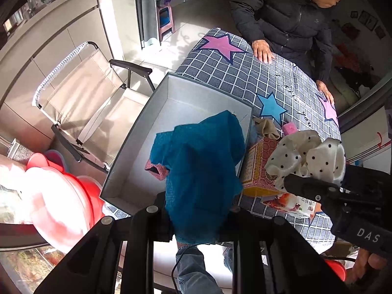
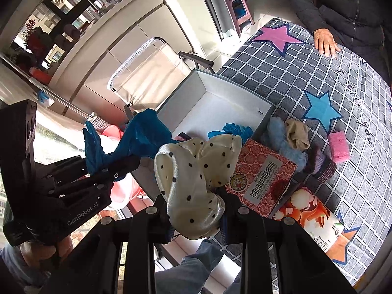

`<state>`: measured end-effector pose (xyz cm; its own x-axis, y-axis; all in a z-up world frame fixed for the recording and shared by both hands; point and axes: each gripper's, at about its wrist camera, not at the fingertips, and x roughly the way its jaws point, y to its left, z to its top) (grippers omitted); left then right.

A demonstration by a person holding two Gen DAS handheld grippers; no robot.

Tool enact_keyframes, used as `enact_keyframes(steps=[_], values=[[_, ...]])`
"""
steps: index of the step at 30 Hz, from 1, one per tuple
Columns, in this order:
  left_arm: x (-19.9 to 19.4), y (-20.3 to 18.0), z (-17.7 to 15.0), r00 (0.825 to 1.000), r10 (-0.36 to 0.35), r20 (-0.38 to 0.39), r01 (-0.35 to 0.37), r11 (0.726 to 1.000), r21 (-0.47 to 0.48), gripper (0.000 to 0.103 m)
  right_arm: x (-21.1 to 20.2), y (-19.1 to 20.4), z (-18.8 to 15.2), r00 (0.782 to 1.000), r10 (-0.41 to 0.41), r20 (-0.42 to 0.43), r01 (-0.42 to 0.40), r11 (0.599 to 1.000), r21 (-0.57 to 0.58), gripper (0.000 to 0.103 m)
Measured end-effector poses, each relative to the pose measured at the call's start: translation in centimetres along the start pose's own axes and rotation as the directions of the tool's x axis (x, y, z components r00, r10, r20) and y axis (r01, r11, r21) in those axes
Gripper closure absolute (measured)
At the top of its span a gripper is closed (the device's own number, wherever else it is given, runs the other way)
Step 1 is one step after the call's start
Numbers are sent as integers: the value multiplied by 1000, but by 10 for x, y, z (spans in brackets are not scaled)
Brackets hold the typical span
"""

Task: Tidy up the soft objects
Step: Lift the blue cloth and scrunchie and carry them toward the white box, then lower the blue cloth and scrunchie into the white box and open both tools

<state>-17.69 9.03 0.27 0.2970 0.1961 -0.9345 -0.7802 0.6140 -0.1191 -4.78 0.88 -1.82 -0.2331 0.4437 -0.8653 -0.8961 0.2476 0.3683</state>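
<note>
My left gripper [image 1: 196, 230] is shut on a teal cloth [image 1: 201, 171] and holds it above the near end of an open grey box [image 1: 137, 132]. The cloth also shows in the right wrist view [image 2: 137, 137]. My right gripper [image 2: 196, 220] is shut on a cream polka-dot scrunchie [image 2: 196, 176], held above the table just right of the box [image 2: 215, 98]; the scrunchie also shows in the left wrist view [image 1: 308, 156]. A pink patterned item [image 1: 155, 170] lies in the box. A blue fluffy item [image 2: 281, 137], a beige sock [image 2: 297, 129], a purple sock [image 2: 321, 164] and a pink sponge [image 2: 339, 147] lie on the checked cloth.
A red patterned carton [image 2: 262, 174] and an orange packet [image 2: 316, 220] lie near the front of the table [image 2: 355, 78]. A man in a dark jacket [image 1: 289, 12] rests both hands on the far edge. A beige folding chair [image 1: 85, 98] stands left of the table.
</note>
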Motion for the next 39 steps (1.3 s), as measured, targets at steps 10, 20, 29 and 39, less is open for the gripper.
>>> enact_keyframes(steps=[10,20,29,39], values=[[0,3,4,1000,6,14,-6,1000,-1,79,-1,2,10,1000,-1,14,1,1000,-8,74],[5,6,9,1000,7,12,-7,1000,3,79,0,3,16,1000,-5,16,5,1000,-15,74],[6,9,14,1000,18,22,-18,1000,4,79,-2,1,22,1000,-13,25,13,1000,-13,74],[22,15,17,999,38,-9,-38,999,8,79,12,2,36,1000,-8,7,8,1000,-12,74]])
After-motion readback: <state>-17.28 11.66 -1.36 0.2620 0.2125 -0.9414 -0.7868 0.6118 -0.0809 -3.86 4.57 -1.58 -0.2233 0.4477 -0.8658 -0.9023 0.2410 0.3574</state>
